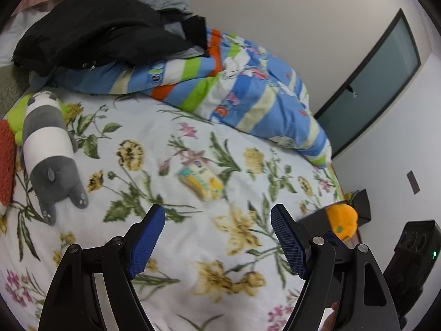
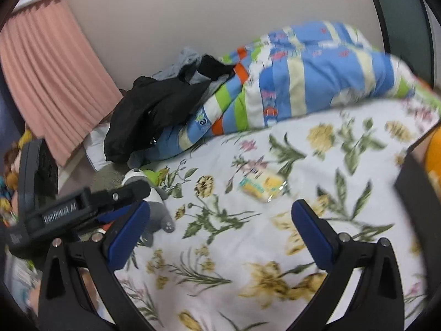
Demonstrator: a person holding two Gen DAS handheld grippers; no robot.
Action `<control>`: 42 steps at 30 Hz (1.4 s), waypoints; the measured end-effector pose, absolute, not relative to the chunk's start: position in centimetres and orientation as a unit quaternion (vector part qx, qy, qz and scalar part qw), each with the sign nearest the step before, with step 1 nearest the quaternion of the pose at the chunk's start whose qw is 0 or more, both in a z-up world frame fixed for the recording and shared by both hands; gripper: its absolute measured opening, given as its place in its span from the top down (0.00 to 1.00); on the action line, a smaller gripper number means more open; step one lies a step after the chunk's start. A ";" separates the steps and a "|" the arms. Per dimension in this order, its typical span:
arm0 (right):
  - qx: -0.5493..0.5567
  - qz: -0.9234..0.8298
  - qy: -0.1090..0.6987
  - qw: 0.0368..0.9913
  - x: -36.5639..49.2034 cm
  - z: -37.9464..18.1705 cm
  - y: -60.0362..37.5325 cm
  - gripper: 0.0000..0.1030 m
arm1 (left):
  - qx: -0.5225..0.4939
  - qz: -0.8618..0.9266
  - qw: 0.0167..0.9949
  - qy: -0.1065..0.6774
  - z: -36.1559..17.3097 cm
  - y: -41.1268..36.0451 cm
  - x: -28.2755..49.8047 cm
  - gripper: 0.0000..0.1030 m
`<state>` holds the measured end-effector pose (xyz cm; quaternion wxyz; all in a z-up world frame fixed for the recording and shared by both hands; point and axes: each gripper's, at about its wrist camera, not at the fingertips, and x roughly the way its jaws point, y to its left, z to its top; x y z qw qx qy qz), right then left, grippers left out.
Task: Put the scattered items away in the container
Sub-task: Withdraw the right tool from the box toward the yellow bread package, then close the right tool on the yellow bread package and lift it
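Floral bedspread [image 1: 154,138] fills both views, so everything loose lies on it in easy reach. Upper frame, the quilt [image 1: 248,88] sits heaped under black clothes [image 1: 91,35]. At left lies the panda [image 1: 52,149]; at right edge, the box [image 1: 314,220] holds an orange toy [image 1: 343,218]. Centre, the yellow packet [image 1: 201,179] lies ahead of my left gripper [image 1: 217,242] and right gripper [image 2: 220,234], both wide open and empty, I judge to take it.

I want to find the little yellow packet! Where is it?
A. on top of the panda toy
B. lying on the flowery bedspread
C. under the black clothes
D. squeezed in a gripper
B: the small yellow plastic packet lies alone on the white floral bedspread, ahead of the open left gripper and open right gripper.
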<state>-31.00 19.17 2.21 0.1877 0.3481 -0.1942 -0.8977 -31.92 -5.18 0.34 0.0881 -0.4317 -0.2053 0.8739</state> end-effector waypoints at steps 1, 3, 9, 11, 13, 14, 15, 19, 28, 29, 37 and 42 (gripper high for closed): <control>0.354 -0.892 -0.208 0.187 -31.8 1.6 19.0 0.00 | -0.435 0.872 0.087 -0.205 -0.4 -5.7 -32.3 0.23; 0.372 -0.876 -0.241 0.188 -33.5 0.1 18.8 0.00 | -0.442 0.869 0.084 -0.208 -1.7 -6.4 -33.2 0.23; 0.405 -0.839 -0.310 0.192 -37.4 -4.0 18.5 0.00 | -0.470 0.850 0.080 -0.226 -6.0 -8.6 -36.0 0.23; 0.413 -0.833 -0.314 0.191 -38.6 -5.4 18.1 0.00 | -0.474 0.846 0.077 -0.232 -7.1 -8.9 -36.9 0.23; 0.423 -0.826 -0.320 0.190 -39.6 -6.7 18.0 0.00 | -0.480 0.840 0.078 -0.240 -8.3 -9.0 -38.1 0.23; 0.427 -0.823 -0.323 0.189 -40.1 -7.3 18.0 0.00 | -0.484 0.836 0.079 -0.245 -9.1 -9.1 -38.7 0.23; 0.432 -0.819 -0.326 0.188 -40.7 -8.1 17.9 0.00 | -0.487 0.833 0.080 -0.250 -9.7 -9.1 -39.3 0.23; 0.451 -0.799 -0.354 0.183 -42.7 -11.5 18.7 0.01 | -0.501 0.818 0.093 -0.268 -12.5 -8.3 -41.8 0.23; 0.452 -0.760 -0.425 0.192 -47.1 -17.6 20.4 0.03 | -0.518 0.756 0.159 -0.368 -18.9 -6.5 -47.3 0.23; 0.451 -0.756 -0.432 0.194 -47.5 -18.1 20.5 0.04 | -0.519 0.749 0.164 -0.377 -19.6 -6.3 -47.8 0.23; 0.424 -0.774 -0.428 0.197 -49.4 -19.4 19.9 0.03 | -0.499 0.735 0.182 -0.422 -23.0 -5.4 -49.8 0.23; 0.395 -0.802 -0.405 0.190 -49.9 -19.4 19.4 0.07 | -0.480 0.742 0.178 -0.434 -23.4 -5.5 -51.0 0.23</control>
